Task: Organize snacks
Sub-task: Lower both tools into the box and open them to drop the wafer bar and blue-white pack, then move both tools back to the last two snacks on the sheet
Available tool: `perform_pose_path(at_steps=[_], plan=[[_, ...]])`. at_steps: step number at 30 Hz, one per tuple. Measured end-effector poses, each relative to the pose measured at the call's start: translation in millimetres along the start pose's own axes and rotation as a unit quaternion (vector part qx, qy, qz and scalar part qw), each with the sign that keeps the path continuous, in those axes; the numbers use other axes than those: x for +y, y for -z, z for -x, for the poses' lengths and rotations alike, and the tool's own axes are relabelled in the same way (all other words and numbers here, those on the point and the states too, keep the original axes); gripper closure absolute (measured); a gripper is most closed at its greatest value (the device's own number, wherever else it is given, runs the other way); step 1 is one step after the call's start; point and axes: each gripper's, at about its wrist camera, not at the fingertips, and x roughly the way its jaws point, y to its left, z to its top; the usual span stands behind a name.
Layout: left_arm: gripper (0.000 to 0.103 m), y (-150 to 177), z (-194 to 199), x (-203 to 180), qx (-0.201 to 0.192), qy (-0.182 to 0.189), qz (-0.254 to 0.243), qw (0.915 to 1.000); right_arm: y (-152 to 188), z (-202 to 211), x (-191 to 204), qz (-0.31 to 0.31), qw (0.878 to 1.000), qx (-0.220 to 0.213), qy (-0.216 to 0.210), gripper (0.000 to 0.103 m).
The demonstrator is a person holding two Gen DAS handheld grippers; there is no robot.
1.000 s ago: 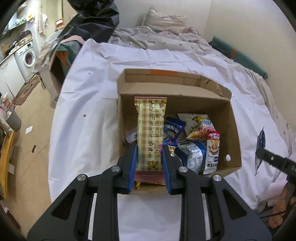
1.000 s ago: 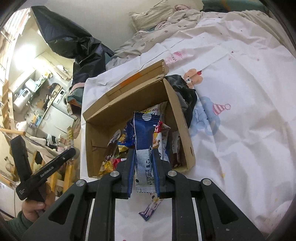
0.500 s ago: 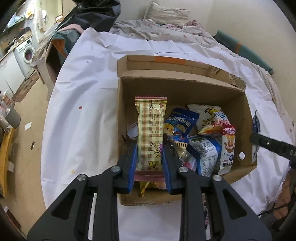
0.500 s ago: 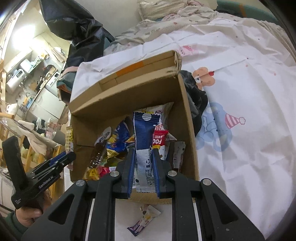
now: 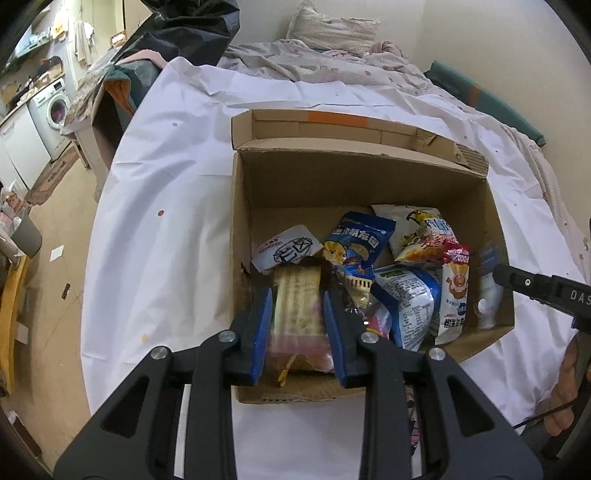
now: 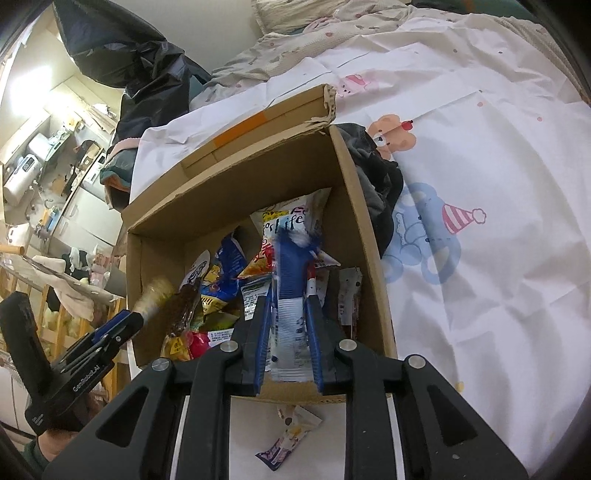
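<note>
Cardboard walls frame the snacks: an open box (image 5: 369, 177) sits on a white sheet (image 5: 166, 221) spread over a bed, its far flap standing up with a strip of orange tape. Inside it, near the left wall, a yellow plaid packet (image 5: 295, 317) leans forward and blurs between the blue pads of the left gripper (image 5: 295, 291), whose jaws have just been easing apart; the pads stand slightly off the wrapper's sides. At the box's right side, a blue-and-white packet (image 6: 290, 325) stands between the pads of the right gripper (image 6: 289, 295), its top smeared with motion; those jaws too have just been parting, and thin dark gaps show on either side of the wrapper. Both tools point down into the box from its near edge.

Around the two packets lie a white pouch (image 5: 288, 249), a blue bag (image 5: 354, 240), a green-and-white bag (image 5: 410, 295) and a red-topped sachet (image 5: 456, 291), heaped against one another on the box floor. A loose wrapper (image 6: 288, 439) lies on the sheet just outside the near wall. A dark garment (image 6: 376, 177) is bunched against the box's right wall, beside a printed bear (image 6: 424, 229). Farther off are a pillow (image 5: 332, 29), a black plastic bag (image 5: 184, 29) and a washing machine (image 5: 55, 107).
</note>
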Motion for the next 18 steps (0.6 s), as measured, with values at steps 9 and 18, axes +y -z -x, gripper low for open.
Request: perform_pose_path(at_steps=[9,18], plan=[[0.035,0.6,7.8,-0.8,-0.009,0.008,0.004,0.9999,-1.3,-1.0,1.5,0.002,1.000,-0.001,0.012,0.073],[0.024,0.7,9.3,-0.1,-0.008,0.008,0.011,0.9999,-2.2,4.4,2.2,0.004,1.000,-0.017,0.019,0.032]])
